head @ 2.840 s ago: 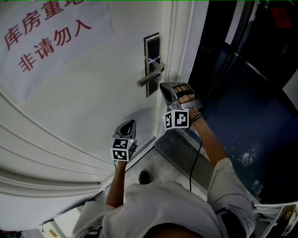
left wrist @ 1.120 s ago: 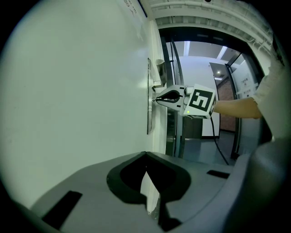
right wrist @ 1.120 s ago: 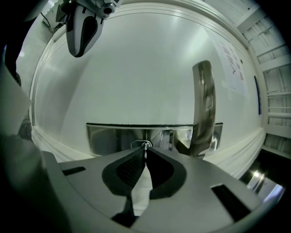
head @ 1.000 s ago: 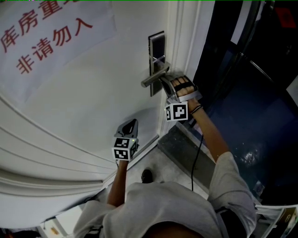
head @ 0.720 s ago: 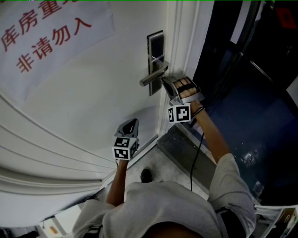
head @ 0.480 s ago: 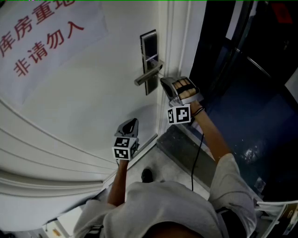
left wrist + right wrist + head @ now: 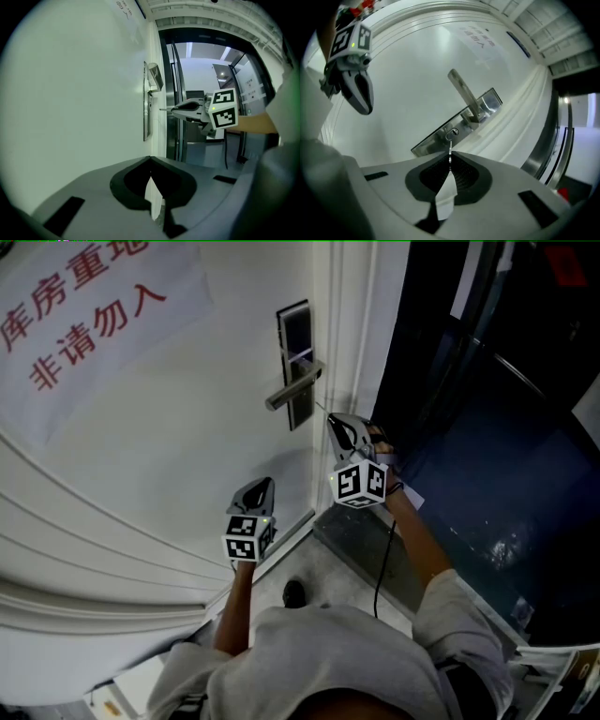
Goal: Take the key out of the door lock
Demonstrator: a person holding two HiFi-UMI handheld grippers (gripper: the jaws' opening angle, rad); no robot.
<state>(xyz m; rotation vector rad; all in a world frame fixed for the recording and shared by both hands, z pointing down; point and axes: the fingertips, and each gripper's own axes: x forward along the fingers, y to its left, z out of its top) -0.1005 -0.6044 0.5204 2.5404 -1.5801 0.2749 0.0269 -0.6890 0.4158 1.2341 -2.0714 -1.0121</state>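
The white door carries a dark metal lock plate (image 7: 296, 357) with a lever handle (image 7: 292, 388). My right gripper (image 7: 336, 421) hovers just below and right of the handle, shut on the small metal key (image 7: 450, 146). The key's blade points at the keyhole (image 7: 451, 134) with a short gap between them. From the side, the key (image 7: 164, 109) sticks out of the right gripper (image 7: 182, 110), clear of the lock plate (image 7: 146, 110). My left gripper (image 7: 262, 487) hangs lower by the door's face, shut and empty, its tips (image 7: 151, 161) aimed along the door.
A paper sign with red lettering (image 7: 89, 296) hangs on the door at upper left. The door frame (image 7: 361, 324) borders a dark corridor with glass panels (image 7: 487, 409) on the right. A threshold strip (image 7: 361, 545) lies below, and a cable (image 7: 382, 563) trails from my right gripper.
My right gripper has drawn back from under the handle, down and away from the lock plate, rolling as it went, with the key now outside the keyhole. The left gripper stayed still.
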